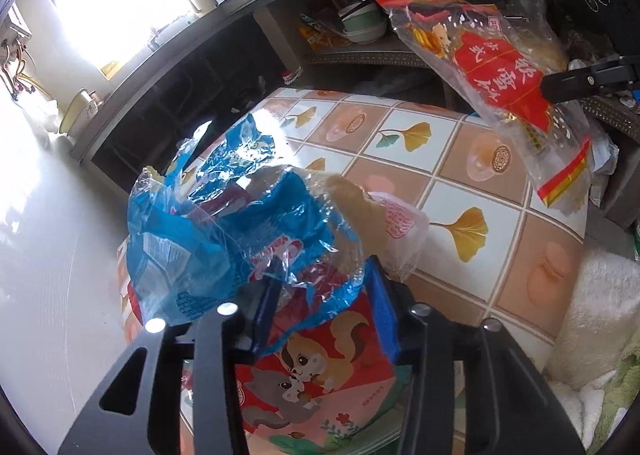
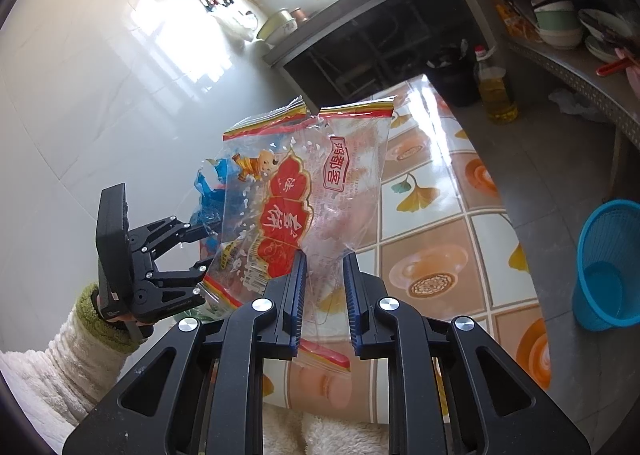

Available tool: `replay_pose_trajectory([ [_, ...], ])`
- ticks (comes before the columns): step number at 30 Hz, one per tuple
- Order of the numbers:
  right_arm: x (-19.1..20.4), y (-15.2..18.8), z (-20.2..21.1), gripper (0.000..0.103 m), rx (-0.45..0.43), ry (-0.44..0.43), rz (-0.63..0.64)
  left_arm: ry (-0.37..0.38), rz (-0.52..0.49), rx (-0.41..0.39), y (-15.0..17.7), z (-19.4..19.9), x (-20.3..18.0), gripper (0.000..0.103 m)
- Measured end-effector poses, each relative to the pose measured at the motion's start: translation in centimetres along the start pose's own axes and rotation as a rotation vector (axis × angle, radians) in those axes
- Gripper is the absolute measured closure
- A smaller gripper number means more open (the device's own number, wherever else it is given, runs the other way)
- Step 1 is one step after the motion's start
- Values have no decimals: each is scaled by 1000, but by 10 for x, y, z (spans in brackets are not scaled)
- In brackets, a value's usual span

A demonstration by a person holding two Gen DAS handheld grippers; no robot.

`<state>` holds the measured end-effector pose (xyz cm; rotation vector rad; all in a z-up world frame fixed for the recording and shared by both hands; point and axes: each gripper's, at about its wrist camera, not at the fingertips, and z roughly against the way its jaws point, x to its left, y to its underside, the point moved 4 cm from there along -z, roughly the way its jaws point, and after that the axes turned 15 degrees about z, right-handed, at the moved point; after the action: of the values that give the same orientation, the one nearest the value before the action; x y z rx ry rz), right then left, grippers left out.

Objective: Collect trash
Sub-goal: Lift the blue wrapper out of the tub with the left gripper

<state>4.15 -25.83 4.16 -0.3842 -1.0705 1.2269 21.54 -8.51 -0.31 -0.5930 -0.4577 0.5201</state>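
Right wrist: tiled-pattern table [image 2: 432,223], grey floor [image 2: 532,159], blue basket [image 2: 608,267].

Materials and finishes: wrappers, covering, basket

Blue wrapper [image 1: 224,239] and clear red-printed wrapper [image 2: 304,199]: thin crinkled glossy plastic film. Surface [image 1: 460,159]: smooth, shiny patterned covering. Blue basket [image 2: 608,267]: perforated plastic. Sleeve [image 2: 60,351]: fuzzy fleece cloth.

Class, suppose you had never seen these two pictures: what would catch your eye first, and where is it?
First, the red wrapper, held up over the tiled table in the right gripper. Next, the crumpled blue wrapper, held in the left gripper at the table's near edge. Last, the blue basket on the floor to the right.
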Motion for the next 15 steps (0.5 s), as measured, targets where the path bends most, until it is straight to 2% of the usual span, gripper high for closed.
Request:
replay_pose_trajectory([
  [4,0,0,0,85,-1,0,0,-18,-18,16,4,0,-1,91],
  [7,1,-1,1,85,-4,1,2,-23,-19,8,5,3,0,99],
  [10,2,-1,3,85,-8,4,6,-57,-27,-33,2,11,0,101],
  [15,2,0,8,85,-18,8,7,-154,-20,-132,-13,32,13,102],
])
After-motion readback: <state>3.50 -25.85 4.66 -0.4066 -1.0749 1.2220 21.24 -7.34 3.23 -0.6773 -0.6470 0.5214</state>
